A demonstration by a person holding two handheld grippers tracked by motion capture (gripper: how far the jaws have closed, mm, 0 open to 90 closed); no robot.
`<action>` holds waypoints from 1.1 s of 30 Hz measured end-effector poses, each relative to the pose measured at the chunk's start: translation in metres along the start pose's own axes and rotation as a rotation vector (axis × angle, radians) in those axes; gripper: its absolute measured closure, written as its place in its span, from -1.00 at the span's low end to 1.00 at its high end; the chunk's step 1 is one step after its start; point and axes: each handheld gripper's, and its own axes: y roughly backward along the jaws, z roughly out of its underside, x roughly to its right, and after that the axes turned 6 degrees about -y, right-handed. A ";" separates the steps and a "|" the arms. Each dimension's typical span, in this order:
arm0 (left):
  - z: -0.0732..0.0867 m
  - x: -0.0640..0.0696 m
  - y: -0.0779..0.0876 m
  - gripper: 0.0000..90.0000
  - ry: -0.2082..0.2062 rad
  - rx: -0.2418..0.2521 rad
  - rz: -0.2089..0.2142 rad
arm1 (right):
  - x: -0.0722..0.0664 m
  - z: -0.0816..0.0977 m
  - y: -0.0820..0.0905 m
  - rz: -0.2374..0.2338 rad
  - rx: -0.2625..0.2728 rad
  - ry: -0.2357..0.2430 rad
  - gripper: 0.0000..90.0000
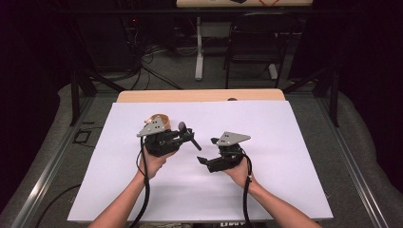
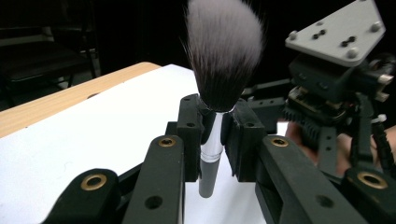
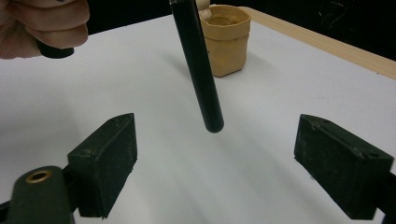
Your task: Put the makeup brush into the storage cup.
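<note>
We can read no text, label, brand, number or sign anywhere here. At the table's (image 1: 199, 199) near edge in the high view, a few pale marks are cut off by the frame and stay illegible to us.

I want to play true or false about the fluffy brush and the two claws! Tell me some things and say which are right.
1. The left claw is squeezing the brush near its shiny silver neck. True.
2. The right claw is holding the brush handle. False: its jaws stand wide apart and the handle hangs clear of them.
3. A tan cup stands on the white table. True.
4. The brush is lying flat on the table. False: it is held up in the air.
5. The brush hairs are bright red. False: they are dark at the base and pale grey at the tips.
</note>
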 end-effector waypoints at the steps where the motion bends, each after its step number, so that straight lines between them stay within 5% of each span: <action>1: 0.000 0.000 0.001 0.71 -0.004 -0.003 -0.002 | 0.000 0.000 0.002 0.002 -0.001 0.008 -0.77; 19: 0.003 -0.004 0.018 0.71 -0.037 -0.041 -0.051 | 0.016 0.007 0.045 0.026 0.116 0.043 -0.91; 33: 0.004 -0.009 0.029 0.71 -0.047 -0.051 -0.091 | 0.015 0.019 0.080 0.053 0.161 0.074 -0.95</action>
